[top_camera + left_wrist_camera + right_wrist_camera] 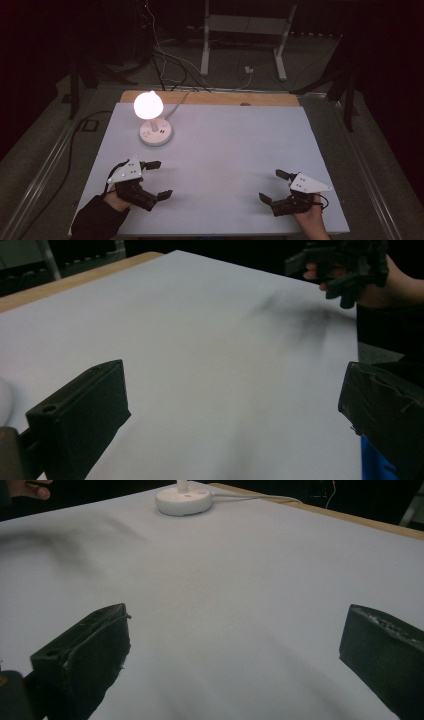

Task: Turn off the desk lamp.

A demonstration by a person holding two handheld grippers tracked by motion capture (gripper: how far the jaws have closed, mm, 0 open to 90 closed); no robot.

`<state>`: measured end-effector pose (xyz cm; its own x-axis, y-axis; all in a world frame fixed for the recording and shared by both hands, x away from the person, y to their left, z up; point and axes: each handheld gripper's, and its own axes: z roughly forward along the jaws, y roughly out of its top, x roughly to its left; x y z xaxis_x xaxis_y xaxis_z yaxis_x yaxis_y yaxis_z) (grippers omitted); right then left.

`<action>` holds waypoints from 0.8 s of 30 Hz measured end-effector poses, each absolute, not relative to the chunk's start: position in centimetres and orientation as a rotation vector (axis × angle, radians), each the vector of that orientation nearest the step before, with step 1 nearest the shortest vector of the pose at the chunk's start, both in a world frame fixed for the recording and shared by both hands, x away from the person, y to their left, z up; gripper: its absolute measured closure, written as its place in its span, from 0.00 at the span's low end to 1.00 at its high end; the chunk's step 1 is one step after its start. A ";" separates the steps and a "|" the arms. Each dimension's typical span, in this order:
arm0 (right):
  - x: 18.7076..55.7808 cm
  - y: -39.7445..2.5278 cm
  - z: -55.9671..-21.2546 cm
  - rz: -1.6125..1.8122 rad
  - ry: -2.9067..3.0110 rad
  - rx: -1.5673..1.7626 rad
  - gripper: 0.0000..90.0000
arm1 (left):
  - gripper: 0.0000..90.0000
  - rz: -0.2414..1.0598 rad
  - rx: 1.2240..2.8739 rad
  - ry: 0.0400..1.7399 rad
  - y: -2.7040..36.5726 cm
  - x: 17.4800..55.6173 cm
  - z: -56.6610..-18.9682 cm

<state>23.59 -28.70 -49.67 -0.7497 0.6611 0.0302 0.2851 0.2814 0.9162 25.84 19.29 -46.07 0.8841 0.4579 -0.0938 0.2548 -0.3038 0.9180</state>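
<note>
With both jaws spread wide and empty, the left claw, nearer the lit lamp than the right claw, should probably approach the lamp's base slowly across the bench, avoiding its cord.

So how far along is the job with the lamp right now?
The lamp is already lit, its round base standing at the far left of the white table. Nothing is in hand: the left hand-held gripper and the right hand-held gripper are both open, near the front edge and apart from the lamp. Any further handling of the lamp is not yet begun.
</note>
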 end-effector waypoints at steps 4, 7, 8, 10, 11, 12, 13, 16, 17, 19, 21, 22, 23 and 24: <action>23.6 -28.7 -49.7 1.460 2.202 0.860 0.00 | 0.00 0.264 1.895 0.558 19.2 26.5 -45.8; 23.6 -28.7 -49.7 1.460 2.202 0.859 0.00 | 0.00 0.264 1.888 0.579 19.2 27.1 -45.6; 23.6 -28.7 -49.7 1.462 2.202 0.859 0.00 | 0.00 0.268 1.884 0.587 19.2 27.3 -45.6; 23.6 -28.7 -49.7 1.460 2.203 0.858 0.00 | 0.00 0.288 1.873 0.611 19.2 27.6 -45.5; 23.6 -28.7 -49.7 1.460 2.203 0.858 0.00 | 0.00 0.294 1.874 0.620 19.2 27.8 -45.4; 23.6 -28.7 -49.7 1.461 2.204 0.858 0.00 | 0.00 0.307 1.875 0.632 19.1 27.9 -45.4; 23.6 -28.7 -49.7 1.463 2.203 0.859 0.00 | 0.00 0.316 1.872 0.640 19.1 28.1 -45.3; 23.6 -28.7 -49.7 1.462 2.206 0.857 0.00 | 0.00 0.348 1.875 0.673 19.0 28.6 -45.1; 23.6 -28.7 -49.7 1.460 2.207 0.857 0.00 | 0.00 0.365 1.877 0.685 18.9 28.8 -45.1; 23.7 -28.7 -49.8 1.459 2.209 0.860 0.00 | 0.00 0.384 1.864 0.707 18.9 29.2 -45.0; 23.7 -28.7 -49.8 1.459 2.212 0.859 0.00 | 0.00 0.411 1.852 0.735 18.9 29.6 -45.0; 23.7 -28.7 -49.8 1.459 2.212 0.859 0.00 | 0.00 0.422 1.851 0.754 18.8 29.8 -45.0; 23.7 -28.7 -49.8 1.459 2.213 0.858 0.00 | 0.00 0.440 1.845 0.772 18.8 30.0 -45.1; 23.7 -28.7 -49.8 1.458 2.213 0.859 0.00 | 0.00 0.454 1.835 0.784 18.8 30.2 -45.1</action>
<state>23.68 -28.68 -49.78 -0.7532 0.6567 0.0363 0.2924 0.2849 0.9129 30.15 18.75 -45.12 0.7140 0.6983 -0.0507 0.3038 -0.2438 0.9210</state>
